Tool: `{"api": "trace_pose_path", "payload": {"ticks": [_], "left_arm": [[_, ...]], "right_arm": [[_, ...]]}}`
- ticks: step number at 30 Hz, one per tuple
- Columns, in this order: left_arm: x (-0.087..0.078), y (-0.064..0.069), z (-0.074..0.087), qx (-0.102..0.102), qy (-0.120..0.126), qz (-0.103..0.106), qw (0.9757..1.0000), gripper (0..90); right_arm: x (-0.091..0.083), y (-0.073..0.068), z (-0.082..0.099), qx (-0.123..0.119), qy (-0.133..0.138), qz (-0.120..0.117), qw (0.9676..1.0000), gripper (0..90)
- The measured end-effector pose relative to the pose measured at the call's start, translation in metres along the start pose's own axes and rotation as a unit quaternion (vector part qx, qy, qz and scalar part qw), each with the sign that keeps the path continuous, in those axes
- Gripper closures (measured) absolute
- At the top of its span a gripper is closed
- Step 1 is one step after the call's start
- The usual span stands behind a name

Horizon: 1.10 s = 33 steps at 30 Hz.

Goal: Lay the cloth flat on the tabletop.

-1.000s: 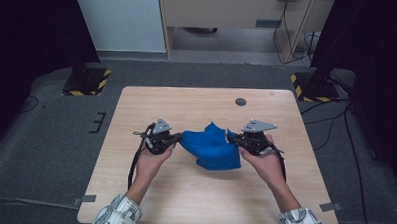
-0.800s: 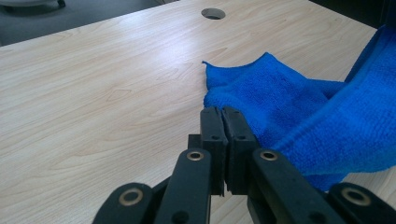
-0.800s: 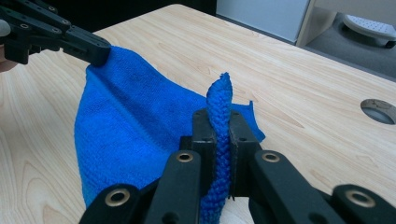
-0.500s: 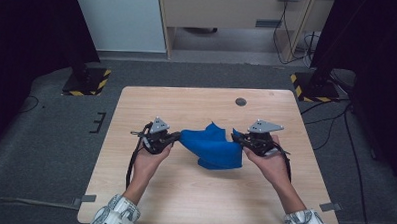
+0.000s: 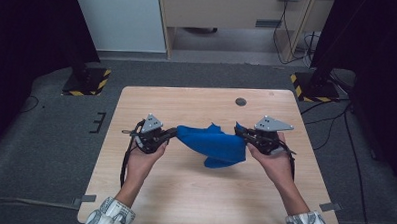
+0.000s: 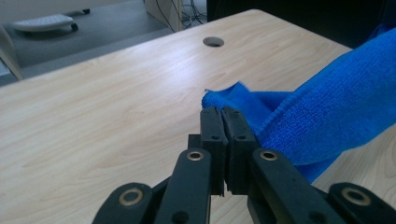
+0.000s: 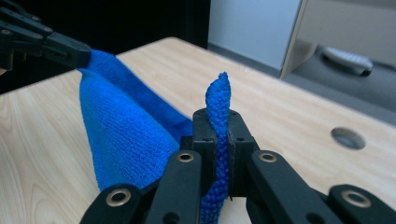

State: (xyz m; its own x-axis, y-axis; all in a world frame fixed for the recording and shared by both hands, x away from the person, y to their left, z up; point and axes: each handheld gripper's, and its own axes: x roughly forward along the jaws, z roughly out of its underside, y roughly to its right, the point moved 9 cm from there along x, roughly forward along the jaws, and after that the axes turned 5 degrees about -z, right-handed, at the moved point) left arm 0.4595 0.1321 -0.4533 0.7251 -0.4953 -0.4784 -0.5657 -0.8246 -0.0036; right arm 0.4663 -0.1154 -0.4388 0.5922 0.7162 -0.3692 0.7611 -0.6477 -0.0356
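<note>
Currently the blue cloth (image 5: 214, 145) hangs between the two grippers over the middle of the table (image 5: 183, 191), with its lowest fold sagging toward the tabletop nearer the right side. The left gripper (image 5: 173, 133) has its jaws pressed together on one corner of the cloth; in the left gripper view (image 6: 223, 116) the pads are clamped flat with the fabric edge emerging beside them. The right gripper (image 5: 241, 132) has its jaws closed on the opposite corner; in the right gripper view (image 7: 218, 121) a twisted ridge of cloth stands up between the pads. The cloth spans the gap as a loose, sloping band, not taut.

A round cable hole (image 5: 241, 101) sits in the tabletop near the far edge, right of centre, well apart from the cloth. Beyond the far edge stand a white panel (image 5: 122, 19) and a wooden cabinet (image 5: 230, 13). Two black stands with yellow-black striped bases (image 5: 87, 80) flank the far corners on the grey floor. Nothing lies between the grippers and the cloth.
</note>
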Motion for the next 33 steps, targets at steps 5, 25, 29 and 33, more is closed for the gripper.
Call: {"api": "trace_pose_path", "payload": {"ticks": [5,25,29,33], "left_arm": [[-0.01,0.006,-0.015,0.011,0.012,-0.005,0.9998,88.3],[-0.045,0.009,-0.03,-0.002,0.041,-0.007,0.9991,87.9],[-0.06,0.014,-0.031,0.003,0.049,-0.008,0.9988,87.8],[-0.07,0.016,-0.035,0.005,0.056,-0.007,0.9984,87.7]], "right_arm": [[-0.01,0.001,-0.013,-0.003,0.017,0.007,0.9998,85.8],[-0.023,-0.011,-0.032,-0.014,0.042,0.008,0.999,85.9],[-0.028,-0.021,-0.035,-0.023,0.047,0.004,0.9986,85.9],[-0.034,-0.028,-0.042,-0.032,0.054,0.003,0.998,85.8]]}}
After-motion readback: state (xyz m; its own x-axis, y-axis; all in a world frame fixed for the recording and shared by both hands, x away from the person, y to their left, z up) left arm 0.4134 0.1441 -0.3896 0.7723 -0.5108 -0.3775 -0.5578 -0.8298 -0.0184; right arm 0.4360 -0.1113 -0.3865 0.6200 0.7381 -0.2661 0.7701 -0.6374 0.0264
